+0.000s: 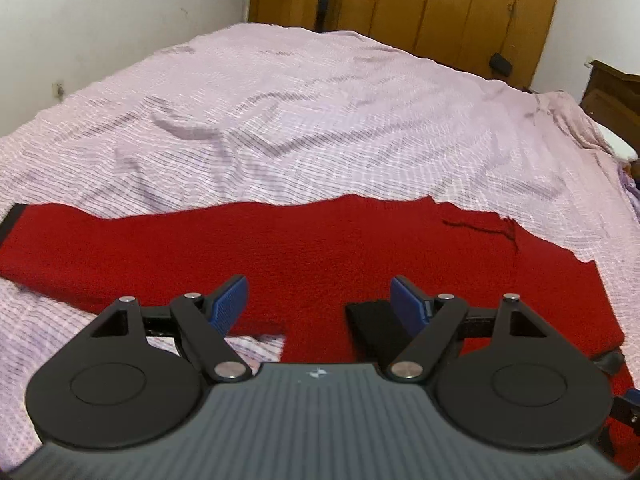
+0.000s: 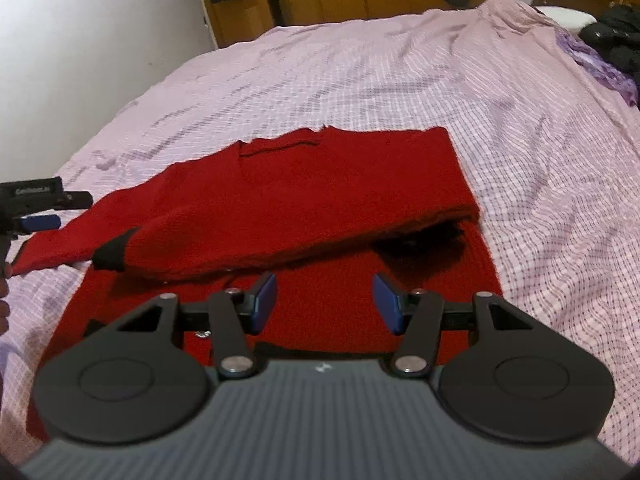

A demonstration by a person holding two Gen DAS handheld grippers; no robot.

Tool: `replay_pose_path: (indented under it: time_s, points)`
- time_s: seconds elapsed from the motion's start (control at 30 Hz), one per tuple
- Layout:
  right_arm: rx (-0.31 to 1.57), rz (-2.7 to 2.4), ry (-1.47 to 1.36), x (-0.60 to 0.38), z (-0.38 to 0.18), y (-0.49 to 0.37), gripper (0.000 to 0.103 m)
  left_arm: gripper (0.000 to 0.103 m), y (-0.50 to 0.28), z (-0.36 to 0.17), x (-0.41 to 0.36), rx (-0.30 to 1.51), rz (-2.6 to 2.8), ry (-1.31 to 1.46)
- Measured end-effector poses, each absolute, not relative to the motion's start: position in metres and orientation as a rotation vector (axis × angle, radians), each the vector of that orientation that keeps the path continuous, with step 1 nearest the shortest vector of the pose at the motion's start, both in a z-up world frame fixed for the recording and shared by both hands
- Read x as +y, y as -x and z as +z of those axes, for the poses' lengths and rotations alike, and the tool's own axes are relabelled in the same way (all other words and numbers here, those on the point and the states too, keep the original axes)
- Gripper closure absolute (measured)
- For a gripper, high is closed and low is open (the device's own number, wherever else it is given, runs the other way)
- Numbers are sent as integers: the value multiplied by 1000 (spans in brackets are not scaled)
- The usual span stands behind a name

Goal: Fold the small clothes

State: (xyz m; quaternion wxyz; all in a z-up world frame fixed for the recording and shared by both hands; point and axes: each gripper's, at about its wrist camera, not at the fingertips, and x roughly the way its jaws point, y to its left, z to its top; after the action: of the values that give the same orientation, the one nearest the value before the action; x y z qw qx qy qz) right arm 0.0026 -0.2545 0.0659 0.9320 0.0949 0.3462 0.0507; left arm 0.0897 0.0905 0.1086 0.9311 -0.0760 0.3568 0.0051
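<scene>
Lying across a pink checked bedspread [image 1: 320, 120], a red sweater [image 1: 320, 248] is filling the near part of both wrist views. In the left wrist view the left gripper [image 1: 319, 304] is hovering just above the red knit with its jaws standing wide apart and nothing between the blue pads [image 1: 228, 304]; a black cuff [image 1: 376, 328] is lying just beside the right-hand pad, and a second black band is showing at the far left end of a sleeve [image 1: 12, 220]. In the right wrist view the right gripper [image 2: 324, 304] is likewise hanging over the sweater [image 2: 312, 184] with its jaws spread and holding nothing. There, one part of the garment is lying folded over the lower layer, its edge running diagonally and lifting slightly at the right so that a dark gap is showing beneath it. A sleeve ending in a black cuff [image 2: 112, 256] is resting on top, pointing to the left, near the other gripper [image 2: 36, 208], which is poking in at the left edge of that view close to the sleeve end. Beyond the bed, wooden wardrobes [image 1: 440, 0] are standing against the far wall, and dark clothing [image 2: 616, 36] is lying heaped at the right edge of the bedspread [image 2: 440, 60].
</scene>
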Motion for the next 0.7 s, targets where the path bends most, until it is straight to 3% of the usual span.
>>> replay_pose_path:
  time_s: [0.37,0.7]
  points:
    - [749,96,-201,-274,58,-22,47,21,-117,51,52,861,-29,134]
    - [743,-7,-225,-319,56,-76,47,21,-125,37,44,827,7,95]
